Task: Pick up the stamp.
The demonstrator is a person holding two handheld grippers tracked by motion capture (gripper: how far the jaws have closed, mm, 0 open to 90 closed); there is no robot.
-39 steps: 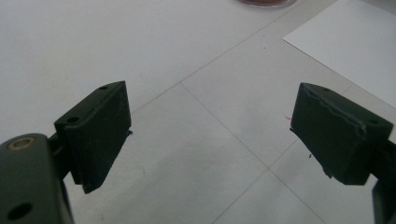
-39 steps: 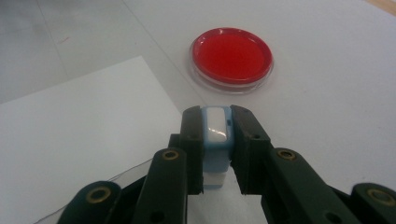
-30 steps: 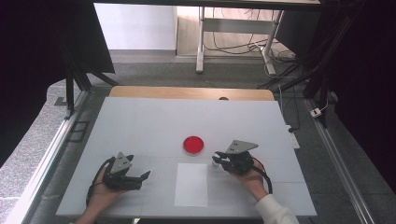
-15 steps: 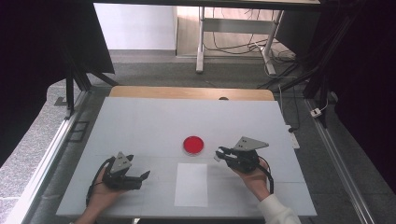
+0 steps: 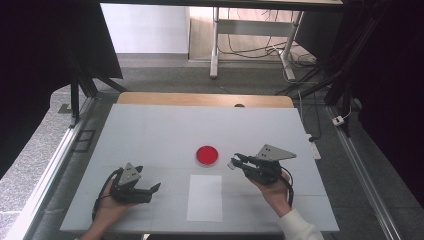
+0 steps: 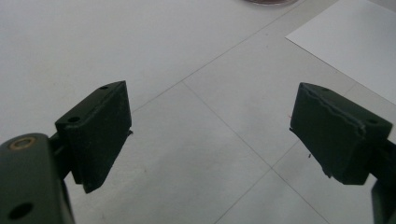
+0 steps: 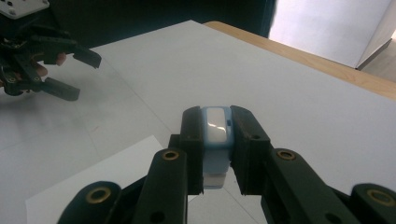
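One red dish, one white sheet, one small block. Block: pale blue with a white top, possibly an eraser. Right gripper clamps it above the table; left gripper jaws wide apart, nothing between.

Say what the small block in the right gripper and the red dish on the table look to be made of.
Small block: likely plastic, pale blue with a glossy white face that catches a highlight. Red dish: probably clear plastic or glass over red contents, given its shiny rim; too small to settle.
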